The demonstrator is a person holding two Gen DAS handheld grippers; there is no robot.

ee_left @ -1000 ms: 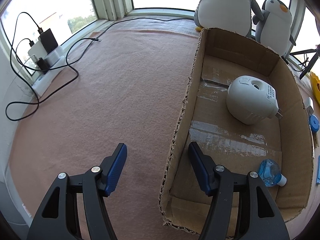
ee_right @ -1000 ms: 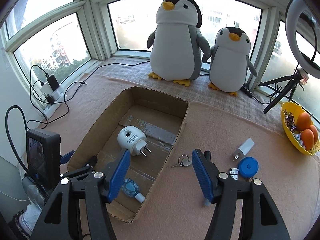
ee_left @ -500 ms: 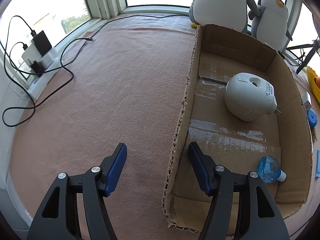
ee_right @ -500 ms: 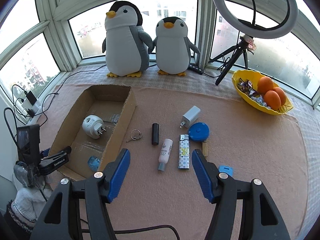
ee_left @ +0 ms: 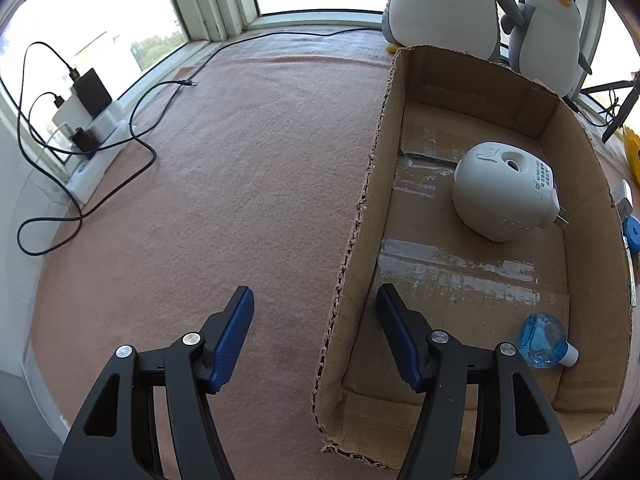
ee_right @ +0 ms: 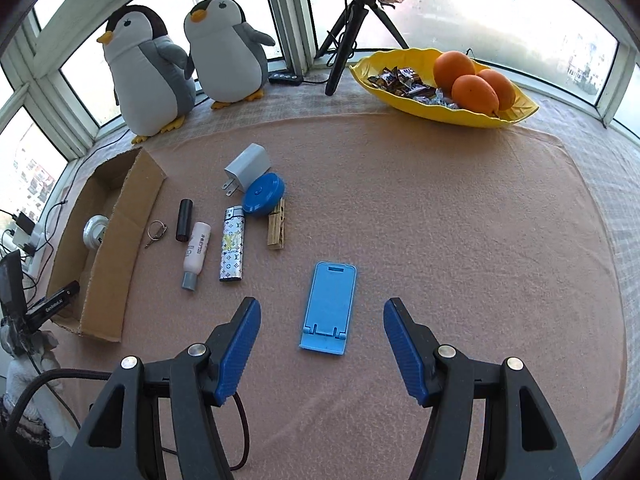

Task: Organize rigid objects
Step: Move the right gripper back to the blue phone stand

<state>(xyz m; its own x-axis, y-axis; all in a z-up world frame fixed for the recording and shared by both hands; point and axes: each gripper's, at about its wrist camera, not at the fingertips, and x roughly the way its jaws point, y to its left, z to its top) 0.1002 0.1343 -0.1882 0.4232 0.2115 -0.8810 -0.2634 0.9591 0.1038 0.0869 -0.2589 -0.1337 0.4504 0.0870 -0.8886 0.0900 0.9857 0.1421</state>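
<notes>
Item pending: blue phone stand (ee_right: 329,306) lying flat between my right gripper (ee_right: 322,346) jaws, apart for pickup; my left gripper (ee_left: 316,332), gaping, straddles cardboard box (ee_left: 362,216) wall.

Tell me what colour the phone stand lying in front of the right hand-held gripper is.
Light blue; the phone stand shows best in the right wrist view.

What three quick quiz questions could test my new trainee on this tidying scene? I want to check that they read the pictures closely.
1. True or false: the cardboard box is empty.
2. Which item lies between the jaws of the right hand-held gripper? A) lighter B) blue phone stand C) clothespin
3. Fill in: the yellow bowl holds sweets and three ____.

Key: 1 false, it holds a white plug-in device and a small blue bottle; 2 B; 3 oranges.
</notes>
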